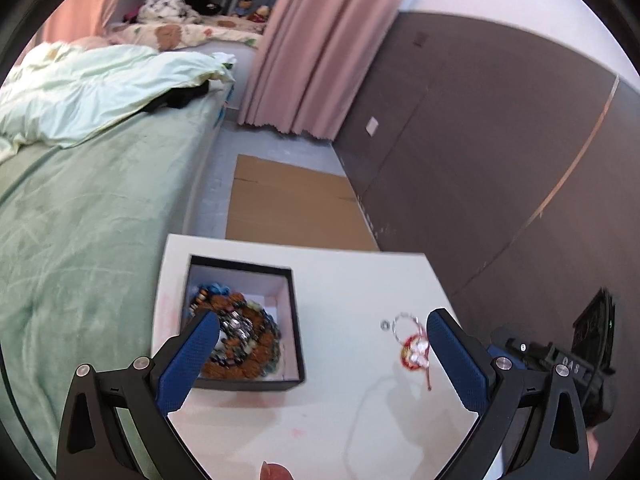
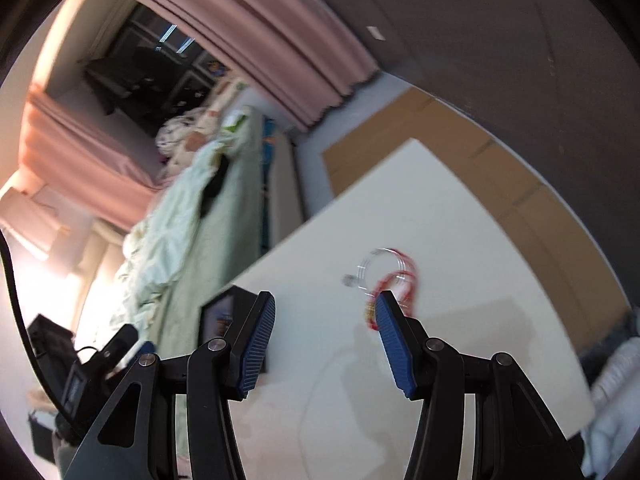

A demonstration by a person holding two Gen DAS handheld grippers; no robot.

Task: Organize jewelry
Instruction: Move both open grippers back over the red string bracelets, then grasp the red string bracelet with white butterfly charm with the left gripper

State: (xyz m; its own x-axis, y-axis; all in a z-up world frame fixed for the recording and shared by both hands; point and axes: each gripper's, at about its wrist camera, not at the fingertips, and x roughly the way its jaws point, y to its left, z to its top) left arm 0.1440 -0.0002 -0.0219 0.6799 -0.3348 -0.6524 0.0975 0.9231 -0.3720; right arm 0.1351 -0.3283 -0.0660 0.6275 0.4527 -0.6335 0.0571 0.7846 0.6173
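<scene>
A black box [image 1: 294, 320] with white lining sits on the white table [image 1: 352, 280] and holds several beaded bracelets [image 1: 240, 336]. To its right on the table lie a thin silver ring bangle [image 1: 405, 326], a red cord bracelet with charms [image 1: 416, 352] and a small silver bead [image 1: 385, 325]. My left gripper [image 1: 322, 332] is open above the table, between box and loose jewelry. My right gripper [image 2: 326, 304] is open and empty above the table; the red bracelet [image 2: 400, 276] and bangle [image 2: 378, 268] lie just past its right finger. The box [image 2: 218, 316] shows behind its left finger.
A bed with green covers [image 1: 80, 220] borders the table on the left. Flat cardboard [image 1: 288, 208] lies on the floor beyond the table. A dark wall [image 1: 480, 140] and pink curtain [image 1: 312, 40] stand behind. The other gripper's body [image 1: 560, 364] is at the right.
</scene>
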